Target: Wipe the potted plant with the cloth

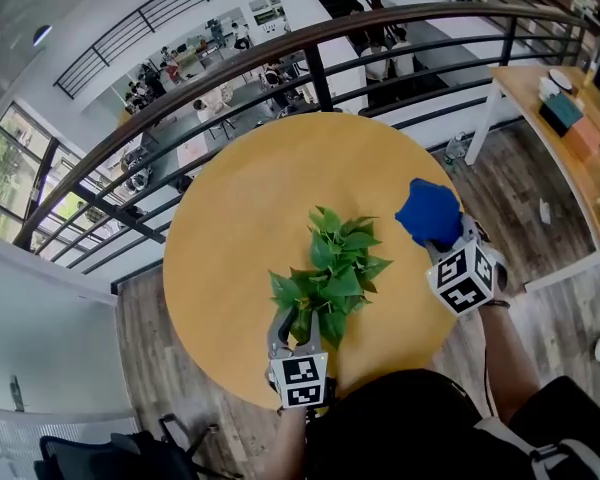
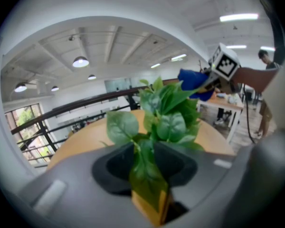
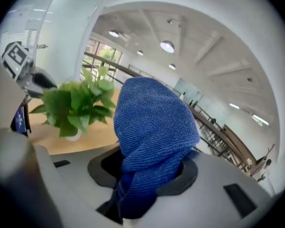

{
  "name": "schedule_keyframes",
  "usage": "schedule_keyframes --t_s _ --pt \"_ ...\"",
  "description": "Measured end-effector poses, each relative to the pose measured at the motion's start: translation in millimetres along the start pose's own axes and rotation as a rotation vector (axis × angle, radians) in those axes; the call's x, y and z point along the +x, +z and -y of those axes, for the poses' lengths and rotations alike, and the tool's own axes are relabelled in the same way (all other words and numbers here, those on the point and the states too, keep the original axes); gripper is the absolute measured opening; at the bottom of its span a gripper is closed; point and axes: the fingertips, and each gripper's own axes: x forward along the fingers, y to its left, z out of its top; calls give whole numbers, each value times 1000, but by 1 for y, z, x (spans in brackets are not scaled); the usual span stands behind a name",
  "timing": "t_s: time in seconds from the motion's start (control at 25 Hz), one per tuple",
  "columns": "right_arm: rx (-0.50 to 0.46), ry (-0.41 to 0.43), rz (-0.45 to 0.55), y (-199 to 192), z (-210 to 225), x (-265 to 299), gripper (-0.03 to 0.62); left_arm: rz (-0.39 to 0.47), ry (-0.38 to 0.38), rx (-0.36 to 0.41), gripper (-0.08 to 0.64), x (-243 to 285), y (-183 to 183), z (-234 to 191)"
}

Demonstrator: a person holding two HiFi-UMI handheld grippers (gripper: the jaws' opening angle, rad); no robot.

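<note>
Your left tool [image 1: 296, 324] pinches a low leaf of the potted plant [image 1: 332, 268], which stands between the surface's [image 1: 235, 218] centre and near edge. Your right tool [image 1: 448, 240] clamps the bunched cloth [image 1: 428, 211] just beside the leaves, toward the right edge.

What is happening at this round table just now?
A person works with two handheld tools at a round wooden table. The left tool grips a leaf of the potted plant. The right tool holds the blue cloth beside the plant, not touching the leaves yet.
</note>
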Motion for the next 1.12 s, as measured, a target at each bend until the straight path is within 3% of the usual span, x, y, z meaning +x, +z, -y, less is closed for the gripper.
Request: schedule_keyframes --t_s 0.08,0.16,0.24,0.32,0.6,0.8,0.96,1.04,1.12 --pt "-64 -23 115 49 1 -19 170 1 3 2 133 0 0 0" --pt "-177 -15 152 74 -17 -25 170 3 2 2 132 0 1 2" --pt "-304 2 106 72 -43 -14 170 1 -1 0 132 0 1 4" --pt "-372 33 44 55 -67 2 170 -1 5 -4 130 1 -1 2" --pt "-260 195 -68 -10 -105 26 170 -14 9 -6 129 3 -5 0" --pt "-203 262 -130 -43 -120 34 170 -19 7 -1 124 4 -8 1" --pt "-194 212 -229 -76 -100 42 170 -22 -1 -2 124 3 -8 2" --pt "-128 155 -208 -70 -70 41 170 -19 -3 -1 124 3 -8 2" --pt "-69 80 -123 -43 -35 32 170 -17 -4 0 124 3 -8 3"
